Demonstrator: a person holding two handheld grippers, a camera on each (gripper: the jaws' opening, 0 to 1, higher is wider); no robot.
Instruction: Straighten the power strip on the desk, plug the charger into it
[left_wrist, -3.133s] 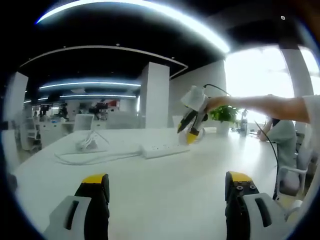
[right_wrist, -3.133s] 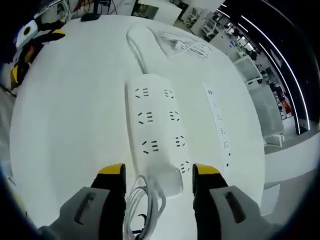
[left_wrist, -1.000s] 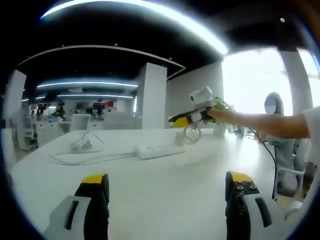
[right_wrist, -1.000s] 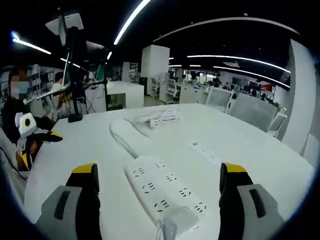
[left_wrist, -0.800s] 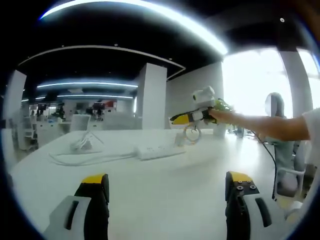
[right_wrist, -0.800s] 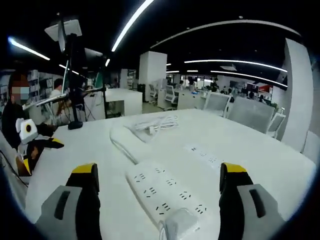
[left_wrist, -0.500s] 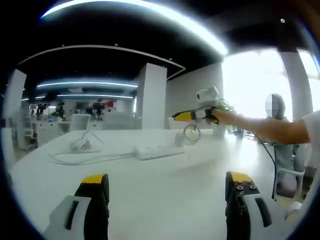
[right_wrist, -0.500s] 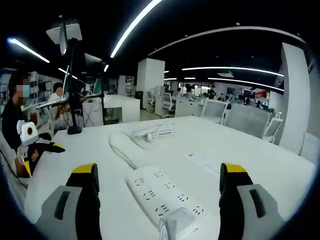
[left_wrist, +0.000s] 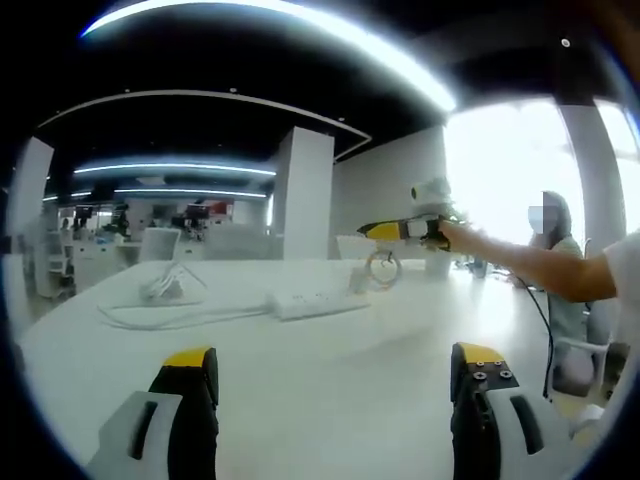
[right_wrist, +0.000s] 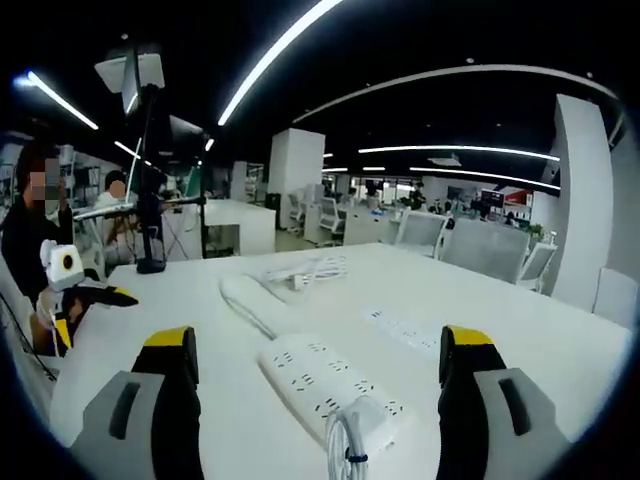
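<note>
A white power strip (right_wrist: 320, 385) lies on the white desk (right_wrist: 180, 330), running away from my right gripper (right_wrist: 315, 400), whose jaws stand wide open above it with nothing between them. A white charger (right_wrist: 362, 425) sits on the strip's near end, its cable (right_wrist: 345, 450) coiled toward me. In the left gripper view the same strip (left_wrist: 312, 300) lies mid-desk with the charger (left_wrist: 358, 281) at its right end. The right gripper (left_wrist: 378, 231) hovers above that end, held by a person's arm. My left gripper (left_wrist: 335, 400) is open, low over bare desk.
A second flat white strip (right_wrist: 410, 330) lies right of the main one. A bundle of white cable (right_wrist: 310, 268) rests further back. The left gripper (right_wrist: 75, 295) sits at the desk's left edge beside a seated person. A black stand (right_wrist: 150, 200) rises behind. Office chairs line the far side.
The right gripper's jaws have spread from beside the charger. It has lifted and tipped up from looking down on the strip, and drawn back right. The left gripper has not moved.
</note>
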